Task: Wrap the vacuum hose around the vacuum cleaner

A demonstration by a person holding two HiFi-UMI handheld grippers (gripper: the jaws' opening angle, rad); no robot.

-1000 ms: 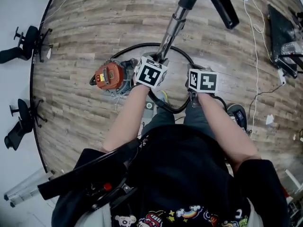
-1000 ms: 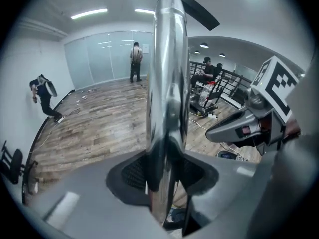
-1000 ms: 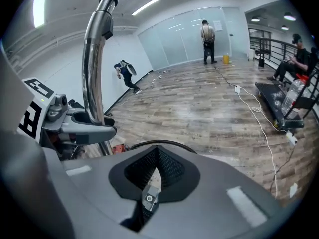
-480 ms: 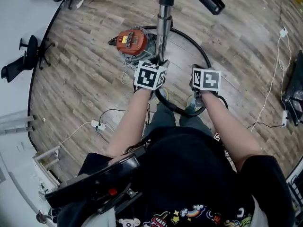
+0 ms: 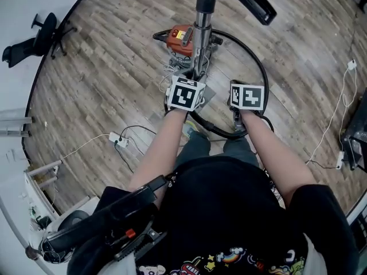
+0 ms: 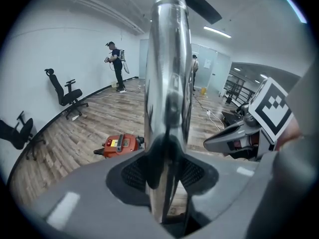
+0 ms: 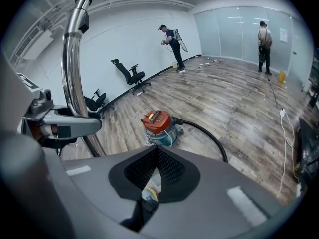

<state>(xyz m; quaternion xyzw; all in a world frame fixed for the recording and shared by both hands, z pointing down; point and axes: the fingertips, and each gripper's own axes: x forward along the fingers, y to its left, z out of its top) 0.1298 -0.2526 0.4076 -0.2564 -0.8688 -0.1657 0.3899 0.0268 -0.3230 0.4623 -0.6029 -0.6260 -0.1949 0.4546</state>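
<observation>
Left gripper [image 6: 167, 169] is clamped on the metal wand tube [image 6: 168, 83]. The vacuum cleaner [image 7: 158, 126] sits on the floor just beyond. Right gripper [image 7: 157, 156] has its jaws together and empty, with the hose [image 7: 204, 130] curving ahead.

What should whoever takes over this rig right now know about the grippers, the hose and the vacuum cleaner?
Left gripper: shut on the metal wand, which is held roughly upright.
Right gripper: jaws together, nothing seen between them; it hovers over the near bend of the hose.
Vacuum cleaner: stands on the floor ahead, just beyond the wand.
The hose runs in one wide open loop from the cleaner, round to the right and back toward the wand's lower end.
Done: no turn of hose lies around the cleaner yet.
Left: wind the hose around the cleaner's body.
</observation>
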